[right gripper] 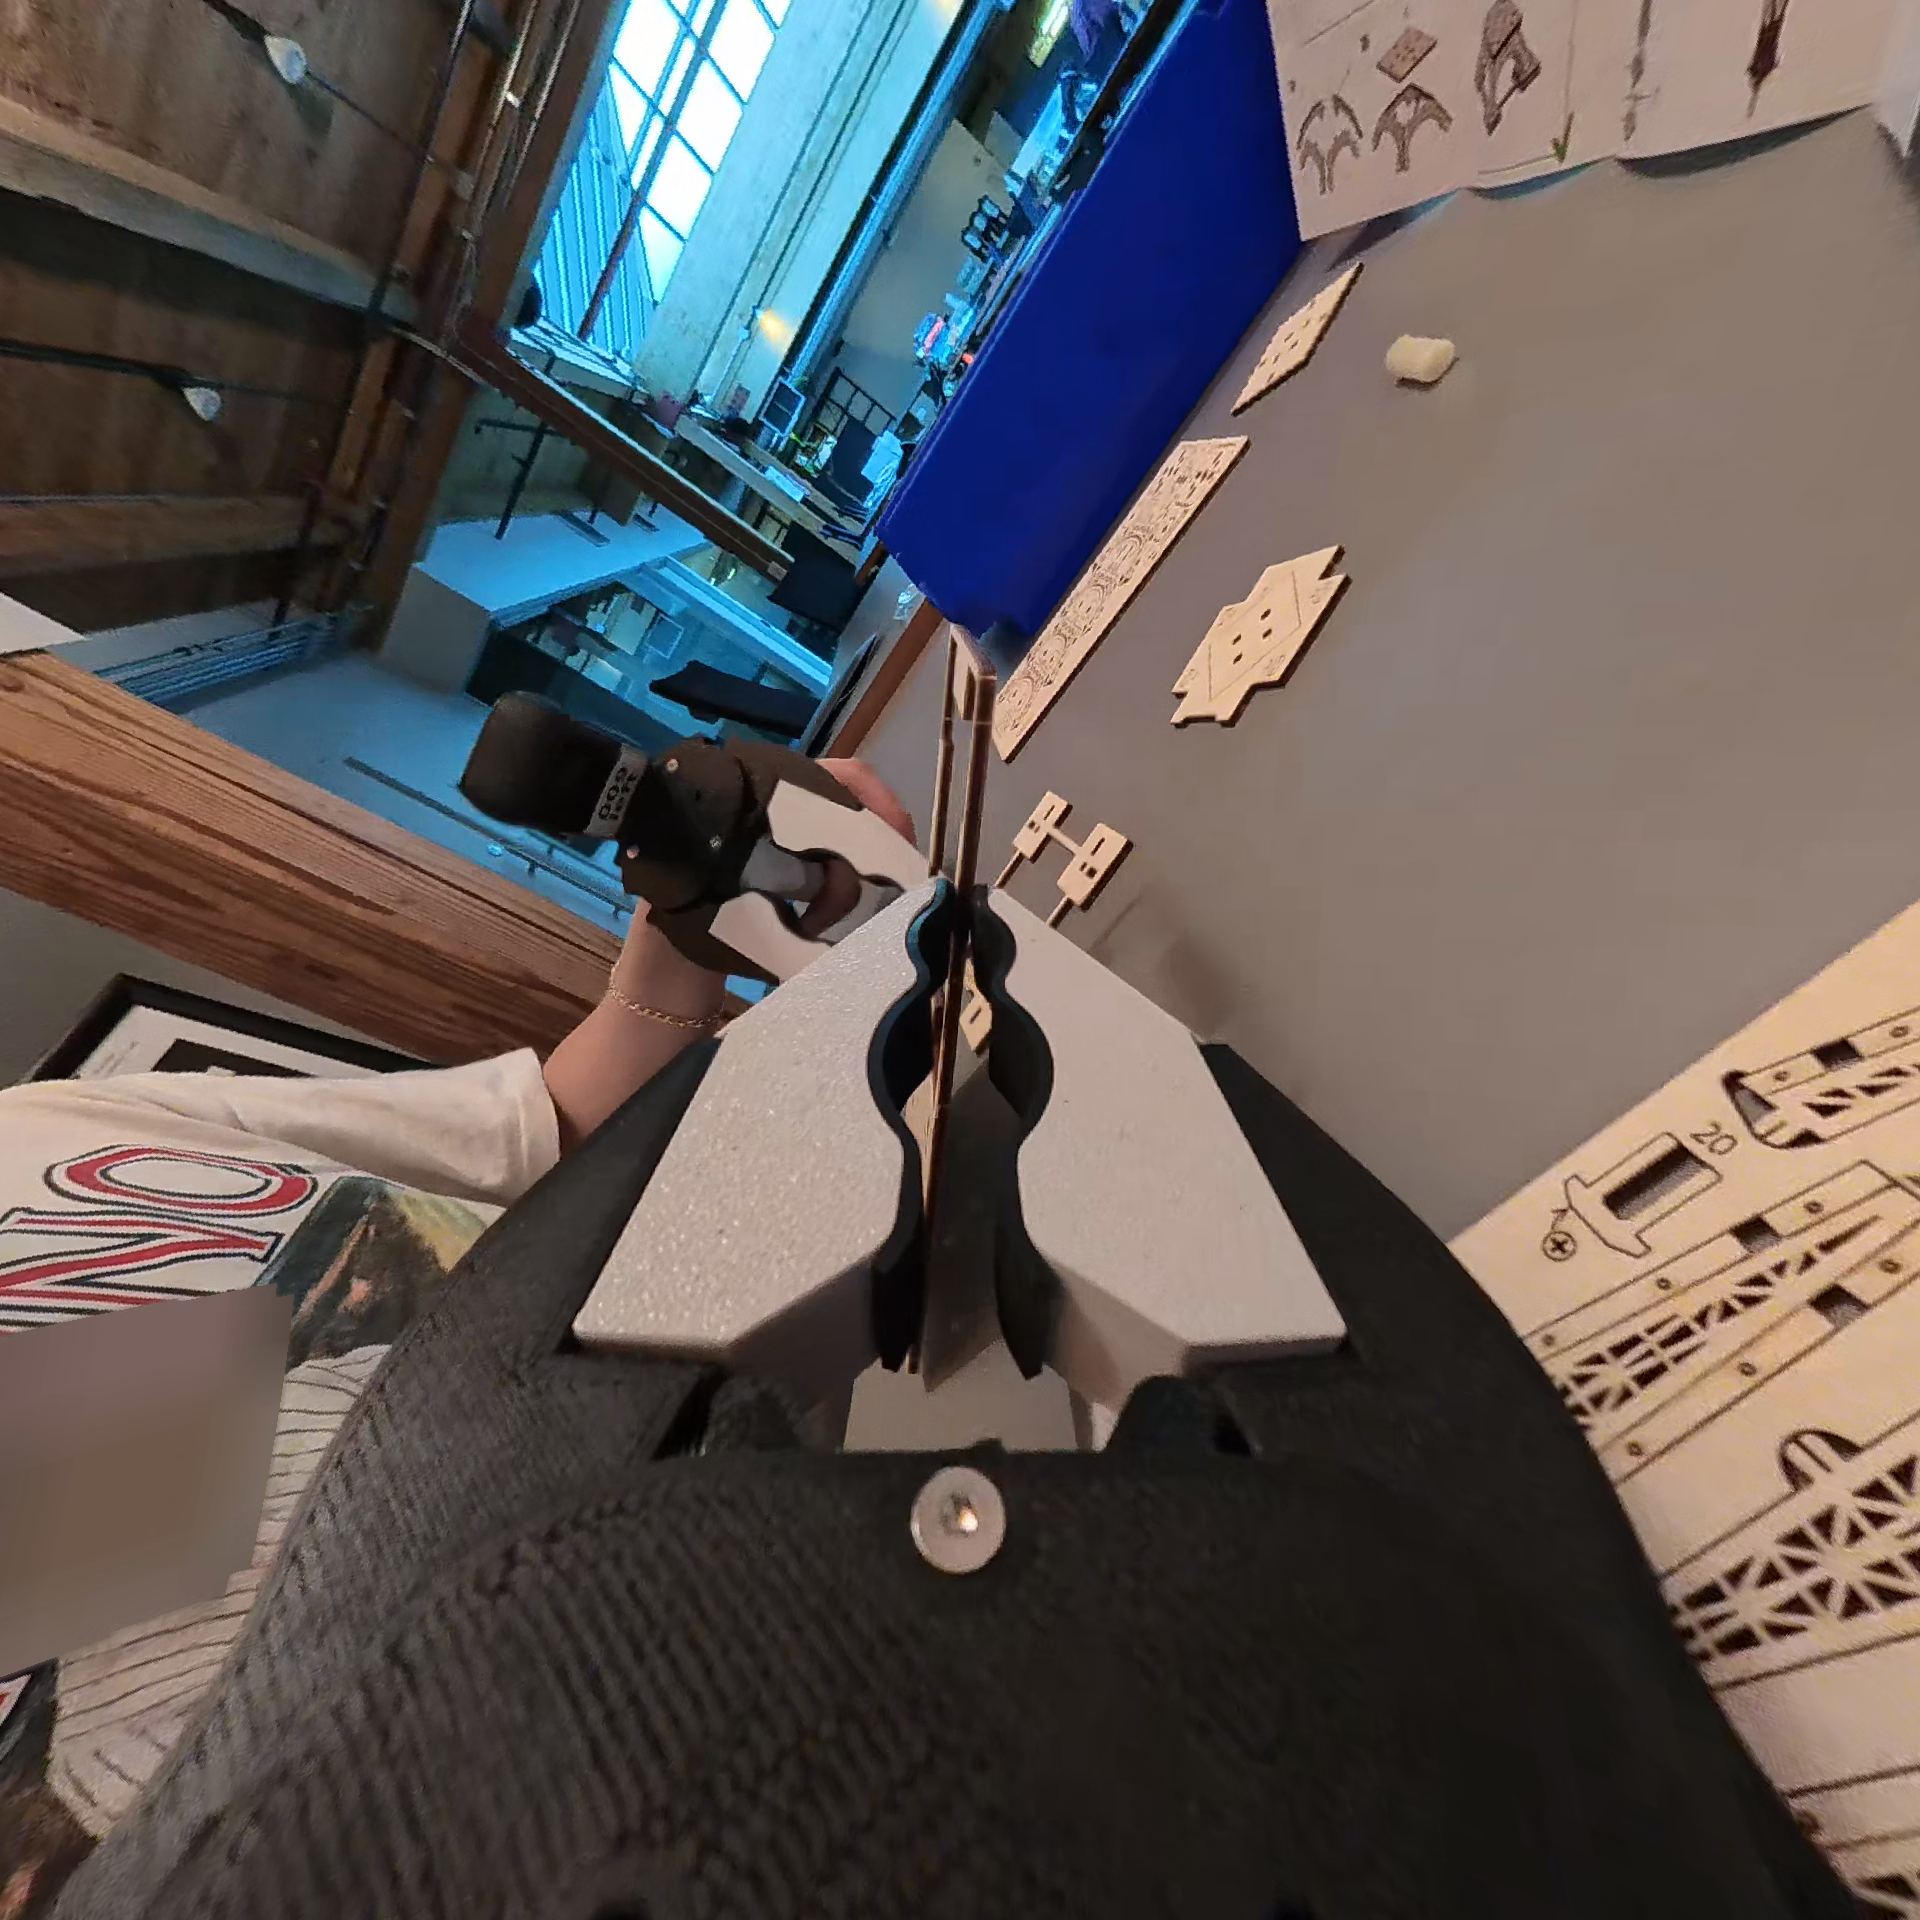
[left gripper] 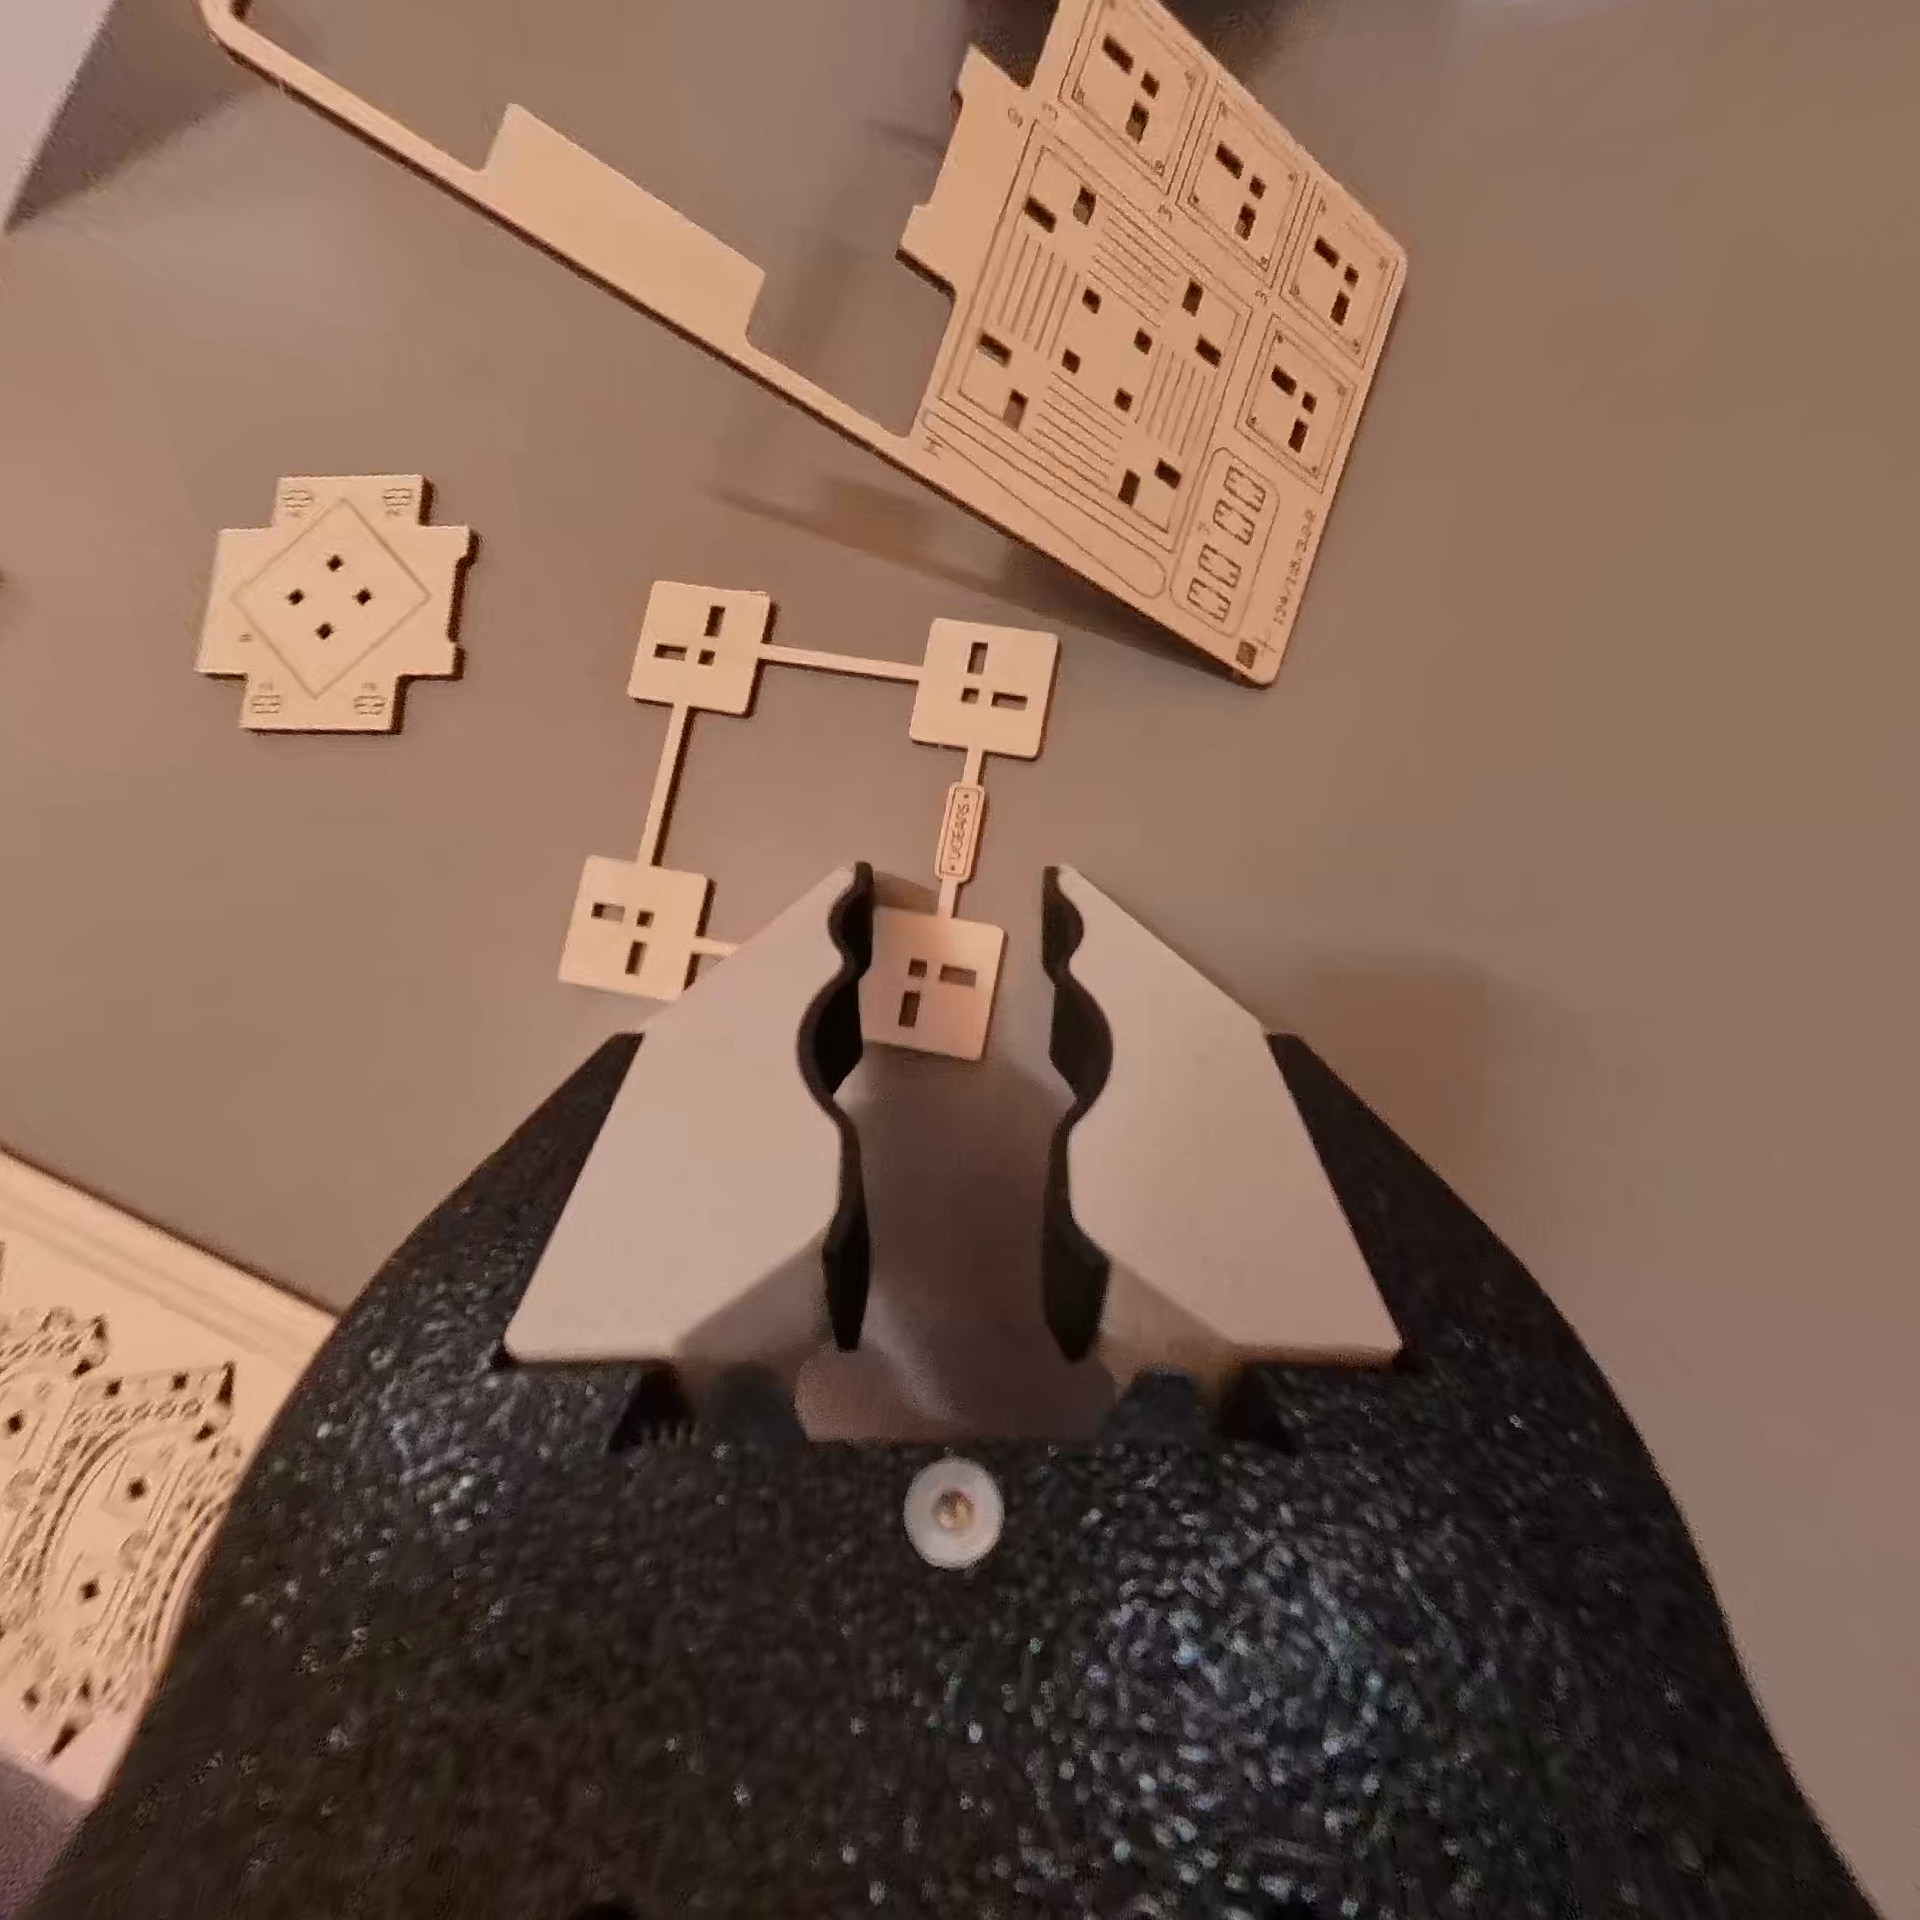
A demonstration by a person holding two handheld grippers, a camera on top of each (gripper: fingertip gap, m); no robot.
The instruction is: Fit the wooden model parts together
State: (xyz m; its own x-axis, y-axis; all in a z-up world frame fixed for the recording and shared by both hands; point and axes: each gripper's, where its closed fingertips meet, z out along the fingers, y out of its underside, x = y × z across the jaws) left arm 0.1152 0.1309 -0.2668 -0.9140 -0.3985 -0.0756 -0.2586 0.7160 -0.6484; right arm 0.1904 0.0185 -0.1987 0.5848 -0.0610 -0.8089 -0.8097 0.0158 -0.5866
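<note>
The right tool (right gripper: 958, 914) clamps the thin laser-cut wooden sheet (right gripper: 971, 769) edge-on, long axis pointing away over the grey desk (right gripper: 1558, 727); the left tool (left gripper: 951, 883) gapes empty above the four-square wooden frame (left gripper: 821, 810).

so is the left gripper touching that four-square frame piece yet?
Cannot tell. Left wrist view shows the open left gripper over the frame's near square, but not its height above it.

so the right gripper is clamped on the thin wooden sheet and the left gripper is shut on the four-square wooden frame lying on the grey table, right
Not quite. The left gripper is open: in the left wrist view its jaws stand apart over one square of the four-square wooden frame on the grey table. The right gripper is indeed clamped on the thin wooden sheet.
</note>
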